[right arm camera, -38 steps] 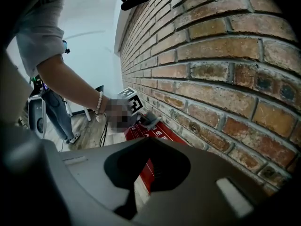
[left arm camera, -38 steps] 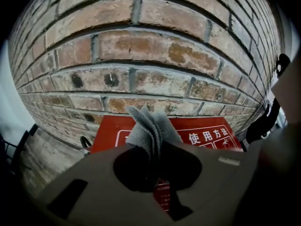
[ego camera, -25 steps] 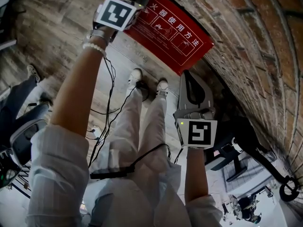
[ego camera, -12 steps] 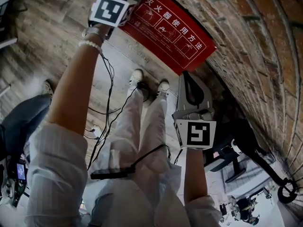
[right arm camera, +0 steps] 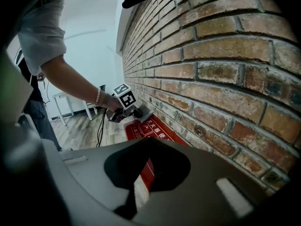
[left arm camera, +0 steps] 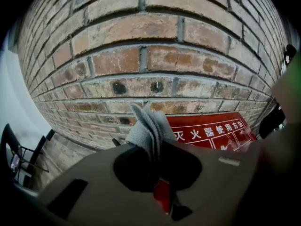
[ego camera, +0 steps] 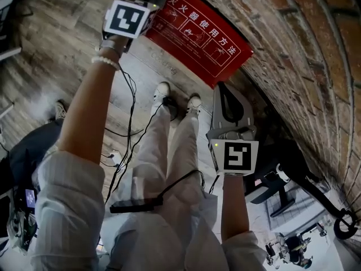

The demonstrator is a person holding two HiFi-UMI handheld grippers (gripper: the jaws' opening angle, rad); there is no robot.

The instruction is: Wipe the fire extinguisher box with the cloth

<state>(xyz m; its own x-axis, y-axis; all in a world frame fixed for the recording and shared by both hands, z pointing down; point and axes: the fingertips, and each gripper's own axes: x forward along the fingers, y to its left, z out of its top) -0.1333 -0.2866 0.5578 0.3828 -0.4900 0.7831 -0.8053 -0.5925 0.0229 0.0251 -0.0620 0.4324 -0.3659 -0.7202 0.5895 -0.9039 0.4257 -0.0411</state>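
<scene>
Left tool (left arm camera: 151, 147): clamping soft grey cloth (left arm camera: 146, 126) at its fold.
Right tool (right arm camera: 143, 142): hanging closed, empty.
Handling: light cloth likely bunching, sliding over rigid fire extinguisher box (ego camera: 197, 35).

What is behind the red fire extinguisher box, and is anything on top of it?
Behind the red fire extinguisher box stands a reddish brick wall. At one end of the box, the left gripper holds a grey cloth at its top. Actual contact cannot be made out.
</scene>
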